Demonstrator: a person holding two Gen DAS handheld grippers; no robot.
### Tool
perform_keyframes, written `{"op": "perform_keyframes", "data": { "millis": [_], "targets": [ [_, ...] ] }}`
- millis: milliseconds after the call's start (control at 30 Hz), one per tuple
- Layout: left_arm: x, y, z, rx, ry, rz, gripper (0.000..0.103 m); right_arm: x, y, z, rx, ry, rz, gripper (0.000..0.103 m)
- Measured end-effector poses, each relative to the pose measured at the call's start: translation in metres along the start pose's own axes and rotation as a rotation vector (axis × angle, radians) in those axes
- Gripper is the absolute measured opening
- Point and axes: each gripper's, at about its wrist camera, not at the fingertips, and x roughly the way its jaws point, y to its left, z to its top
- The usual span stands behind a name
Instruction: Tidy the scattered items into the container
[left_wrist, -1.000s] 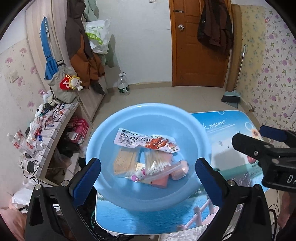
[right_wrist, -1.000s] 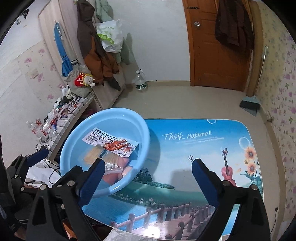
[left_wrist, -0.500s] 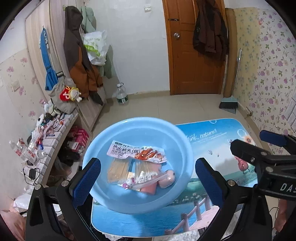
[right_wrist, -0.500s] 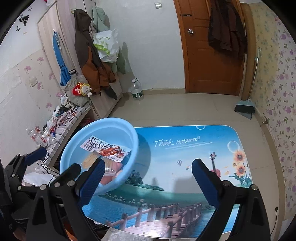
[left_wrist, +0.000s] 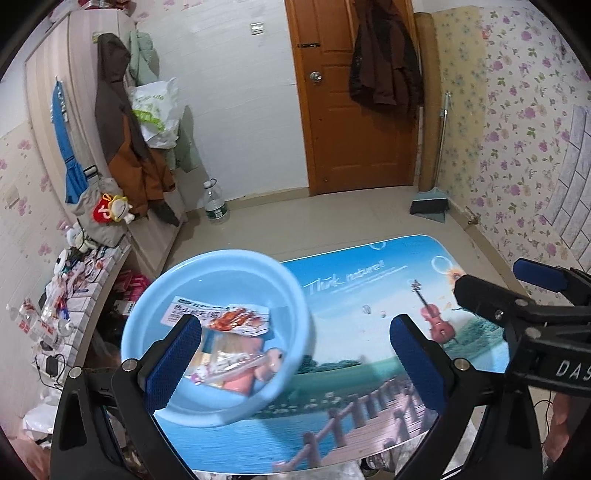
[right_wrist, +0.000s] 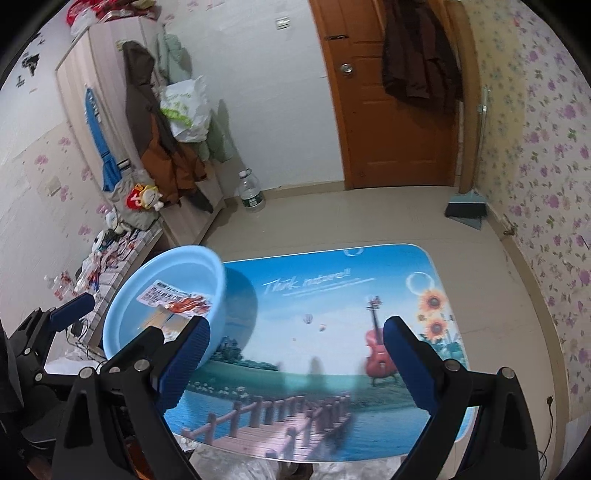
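A light blue basin (left_wrist: 236, 273) stands on the left part of the picture-printed table (left_wrist: 369, 295). It holds a snack packet (left_wrist: 218, 317), a bag of cotton swabs (left_wrist: 236, 360), a pink item (left_wrist: 273, 360) and other small things. It also shows in the right wrist view (right_wrist: 177, 273). My left gripper (left_wrist: 295, 369) is open and empty, above the basin's near right side. My right gripper (right_wrist: 295, 365) is open and empty over the table's middle, right of the basin. The right gripper also shows in the left wrist view (left_wrist: 517, 295).
A cluttered low shelf (left_wrist: 74, 295) stands left of the table. A water bottle (left_wrist: 214, 203) and a dustpan (left_wrist: 430, 203) are on the floor beyond. Coats hang by the wooden door (left_wrist: 351, 110). The table's near edge is below both grippers.
Both grippers have pulled back and risen, so the basin and table look smaller and lower. The left view has swung right. The basin's contents have not moved.
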Motion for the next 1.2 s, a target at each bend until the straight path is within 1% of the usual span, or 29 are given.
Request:
{"op": "perform_keyframes", "data": {
  "millis": [200, 433, 700, 900, 1200],
  "targets": [
    [-0.001, -0.022, 0.002, 0.016, -0.009, -0.013, 0.103, -0.01, -0.026, 0.0, 0.031, -0.012, -0.024, 0.096],
    [-0.002, -0.038, 0.004, 0.028, -0.008, -0.018, 0.103, -0.014, -0.04, -0.003, 0.035, -0.01, -0.031, 0.096],
    [-0.002, -0.042, 0.005, 0.038, -0.012, -0.018, 0.103, -0.015, -0.05, -0.005, 0.053, -0.009, -0.033, 0.096],
    [0.0, -0.041, 0.002, 0.033, -0.009, -0.021, 0.103, -0.011, -0.05, -0.009, 0.057, 0.0, -0.032, 0.096],
    [0.003, -0.041, -0.016, 0.026, -0.053, 0.023, 0.103, -0.001, -0.05, -0.024, 0.063, -0.009, 0.006, 0.096]
  ]
}}
